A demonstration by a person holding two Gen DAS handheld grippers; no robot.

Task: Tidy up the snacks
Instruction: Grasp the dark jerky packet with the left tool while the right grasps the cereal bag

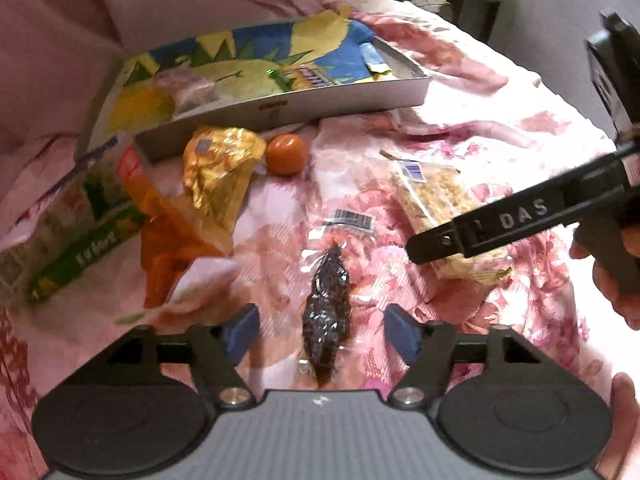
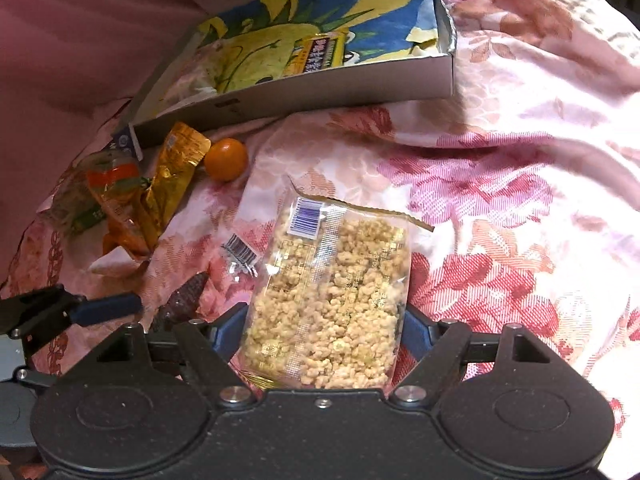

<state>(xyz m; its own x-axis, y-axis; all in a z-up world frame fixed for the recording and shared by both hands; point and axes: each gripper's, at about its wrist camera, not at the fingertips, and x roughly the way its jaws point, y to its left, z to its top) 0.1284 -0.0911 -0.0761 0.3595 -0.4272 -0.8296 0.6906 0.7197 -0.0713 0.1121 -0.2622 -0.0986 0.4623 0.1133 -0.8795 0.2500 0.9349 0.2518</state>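
A dark snack in clear wrap (image 1: 328,312) lies on the floral bedspread between the fingers of my open left gripper (image 1: 322,330), which does not touch it. A clear pack of puffed-grain bars (image 2: 332,300) lies between the blue pads of my right gripper (image 2: 320,332); the pads stand at its two sides. The pack also shows in the left wrist view (image 1: 436,208), with the right gripper's finger (image 1: 480,228) across it. A shallow grey box (image 1: 340,100) behind holds a blue and yellow bag (image 1: 248,64).
A small orange (image 1: 287,155), a gold pouch (image 1: 218,172), an orange packet (image 1: 168,236) and a green-labelled bag (image 1: 76,224) lie left of the box front. The bedspread (image 2: 500,200) is rumpled, with pink fabric behind.
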